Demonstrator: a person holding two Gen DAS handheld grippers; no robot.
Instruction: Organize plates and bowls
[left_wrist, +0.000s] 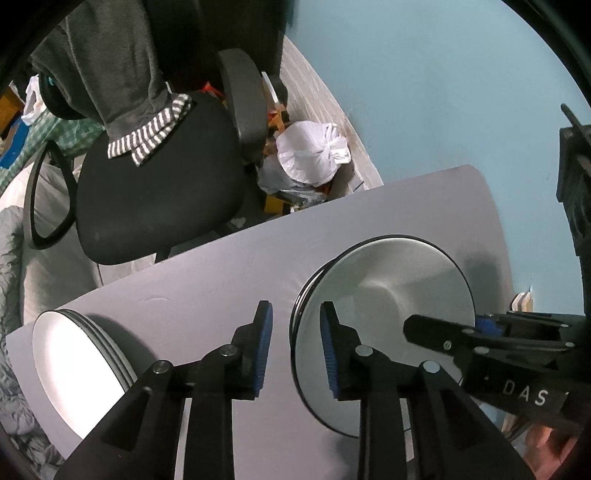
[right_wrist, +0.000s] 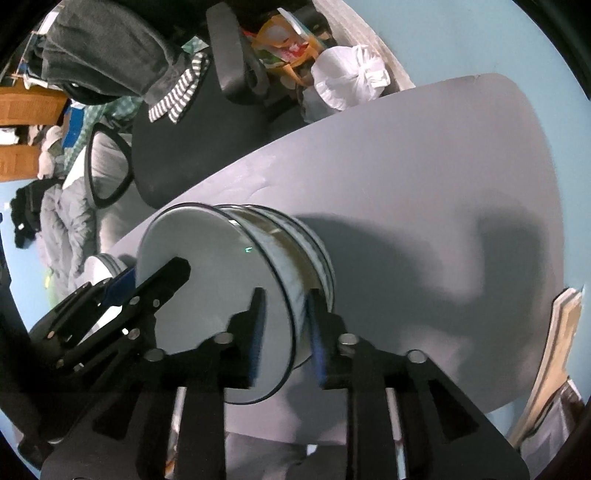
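Note:
A nested stack of white bowls with dark rims (left_wrist: 388, 280) (right_wrist: 221, 258) stands on the grey table (left_wrist: 207, 280). A stack of white plates (left_wrist: 74, 362) (right_wrist: 96, 263) lies to its left. My left gripper (left_wrist: 297, 350) points down over the top bowl's left rim, one blue pad outside and one inside, with gaps showing, so it is open. My right gripper (right_wrist: 286, 332) straddles the opposite rim the same way, pads slightly apart from the wall, open. Each gripper also shows in the other's view: the right gripper (left_wrist: 458, 328) and the left gripper (right_wrist: 147, 275).
A black office chair (left_wrist: 155, 184) draped with a grey garment (left_wrist: 118, 62) stands beyond the table's far edge. A tied white plastic bag (left_wrist: 314, 151) and clutter lie on the floor by the blue wall. Wooden boards (right_wrist: 554, 350) lean at the table's right end.

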